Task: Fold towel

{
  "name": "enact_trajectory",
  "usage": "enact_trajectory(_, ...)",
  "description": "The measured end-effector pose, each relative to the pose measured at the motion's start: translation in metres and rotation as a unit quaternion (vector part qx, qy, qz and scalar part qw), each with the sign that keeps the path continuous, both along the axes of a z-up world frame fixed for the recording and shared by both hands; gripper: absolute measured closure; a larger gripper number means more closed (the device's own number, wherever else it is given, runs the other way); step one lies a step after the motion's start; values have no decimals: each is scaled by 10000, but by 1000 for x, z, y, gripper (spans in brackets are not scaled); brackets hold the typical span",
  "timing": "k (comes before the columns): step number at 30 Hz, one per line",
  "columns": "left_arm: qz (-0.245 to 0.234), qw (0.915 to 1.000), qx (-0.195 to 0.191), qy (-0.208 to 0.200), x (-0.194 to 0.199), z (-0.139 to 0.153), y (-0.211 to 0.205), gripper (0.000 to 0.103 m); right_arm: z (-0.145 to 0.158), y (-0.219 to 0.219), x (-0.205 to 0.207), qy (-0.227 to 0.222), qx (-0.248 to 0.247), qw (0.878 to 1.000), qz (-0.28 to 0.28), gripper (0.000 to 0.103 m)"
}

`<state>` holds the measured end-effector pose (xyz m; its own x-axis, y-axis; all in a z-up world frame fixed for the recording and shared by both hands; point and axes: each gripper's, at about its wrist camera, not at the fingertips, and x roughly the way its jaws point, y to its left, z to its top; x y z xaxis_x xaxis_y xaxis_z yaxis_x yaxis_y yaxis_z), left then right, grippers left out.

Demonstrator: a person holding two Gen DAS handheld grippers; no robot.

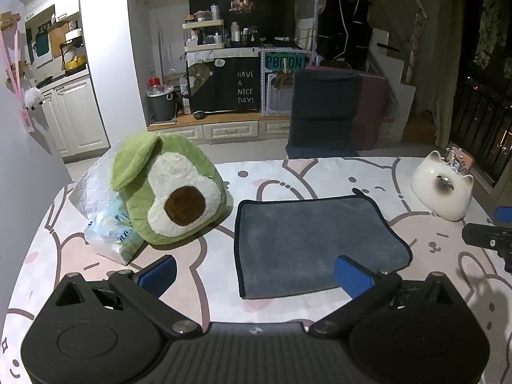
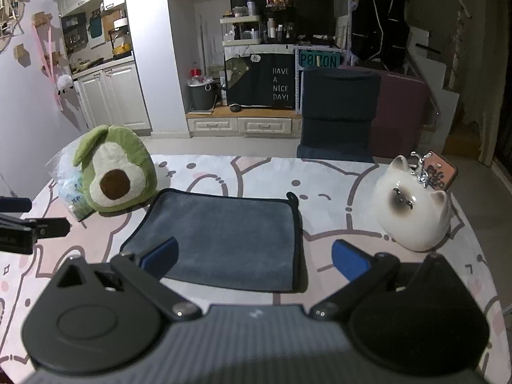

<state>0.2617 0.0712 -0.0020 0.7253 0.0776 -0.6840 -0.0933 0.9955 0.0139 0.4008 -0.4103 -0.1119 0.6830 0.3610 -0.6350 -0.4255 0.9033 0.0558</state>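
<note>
Here, both spread wide, left gripper [image 1: 254, 273] and right gripper [image 2: 254, 260] flanking the towel [image 1: 315, 243] lying crosswise just ahead.

Grey towel [image 1: 315, 243], dark-edged, flat on table

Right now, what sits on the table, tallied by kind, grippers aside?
Towels: 1, the grey towel, lying flat
Plush toys: 1, the avocado plush
Ceramic figures: 1, the white cat figure
Plastic bags: 1, the clear bag beside the plush
Total: 4
The left gripper and right gripper hang open, holding nothing.
</note>
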Motion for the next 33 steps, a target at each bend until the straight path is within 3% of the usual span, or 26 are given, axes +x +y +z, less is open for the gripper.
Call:
enact_trajectory(18, 10, 9999, 119, -125, -55, 11, -17, 0, 11, -19, -53, -240, 76, 9997, -18, 0)
enact_trajectory(33, -153, 9988, 68, -461, -97, 19, -31, 0, 9, -31, -88, -364, 161, 9992, 104, 0)
